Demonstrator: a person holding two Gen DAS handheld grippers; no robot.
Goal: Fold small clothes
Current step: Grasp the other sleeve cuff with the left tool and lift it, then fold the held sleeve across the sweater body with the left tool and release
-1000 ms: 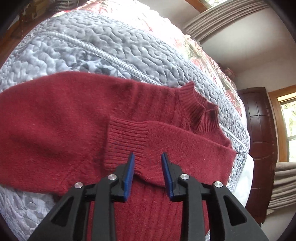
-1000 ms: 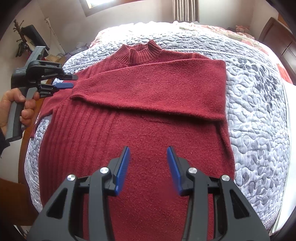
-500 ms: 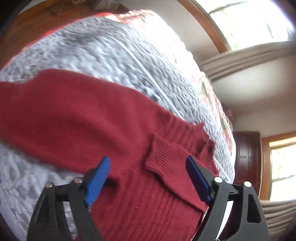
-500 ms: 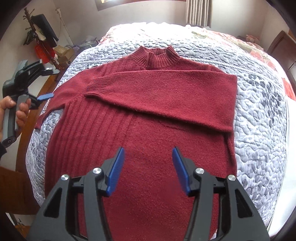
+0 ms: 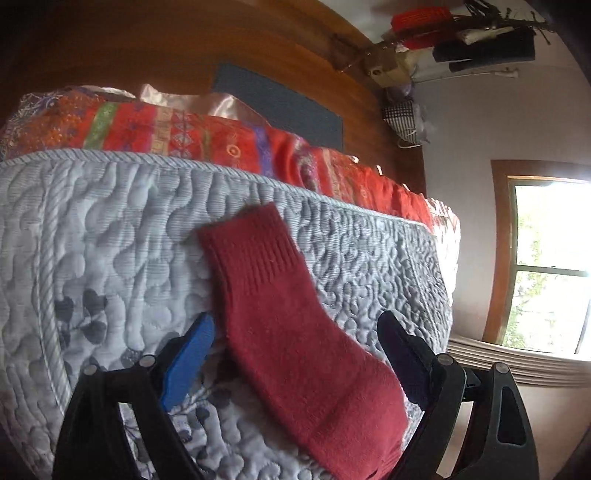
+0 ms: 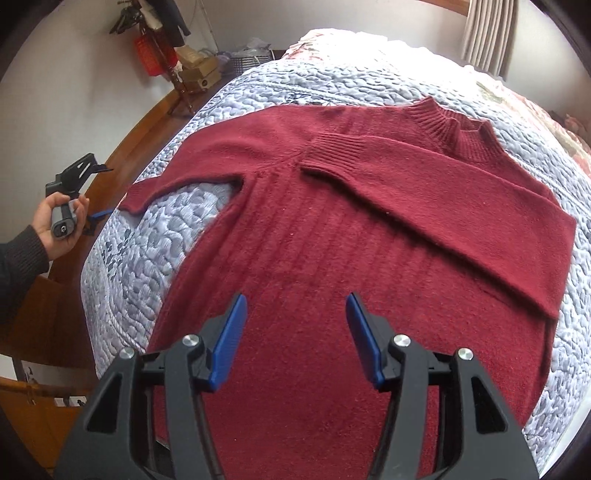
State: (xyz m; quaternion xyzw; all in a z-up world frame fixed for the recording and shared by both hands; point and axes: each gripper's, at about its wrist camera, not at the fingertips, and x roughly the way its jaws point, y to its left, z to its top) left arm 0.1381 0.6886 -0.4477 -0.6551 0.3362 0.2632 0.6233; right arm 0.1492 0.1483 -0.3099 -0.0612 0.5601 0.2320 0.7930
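Observation:
A dark red knit sweater point(image 6: 332, 236) lies flat on the grey quilted bedspread point(image 6: 147, 236), collar toward the far side. One sleeve point(image 6: 436, 192) is folded across the chest. The other sleeve point(image 6: 177, 177) stretches out to the left; in the left wrist view that same sleeve point(image 5: 291, 325) runs between the fingers, ribbed cuff point(image 5: 251, 243) pointing away. My left gripper point(image 5: 299, 354) is open, one finger on each side of the sleeve, not closed on it. A hand holds this left gripper point(image 6: 94, 216) off the bed's left edge. My right gripper point(image 6: 295, 332) hovers open above the sweater's lower body.
A red patterned blanket point(image 5: 221, 136) hangs along the bed's side under the quilt. Wooden floor point(image 5: 147, 55) and a dark mat point(image 5: 280, 99) lie beyond. Clutter and a stand point(image 6: 159, 44) sit by the wall; a window point(image 5: 546, 266) and curtain point(image 6: 487, 33) are nearby.
My left gripper left the folded sleeve's cuff, opened wide and swung out to the other sleeve at the bed's left edge. My right gripper opened a little wider above the body.

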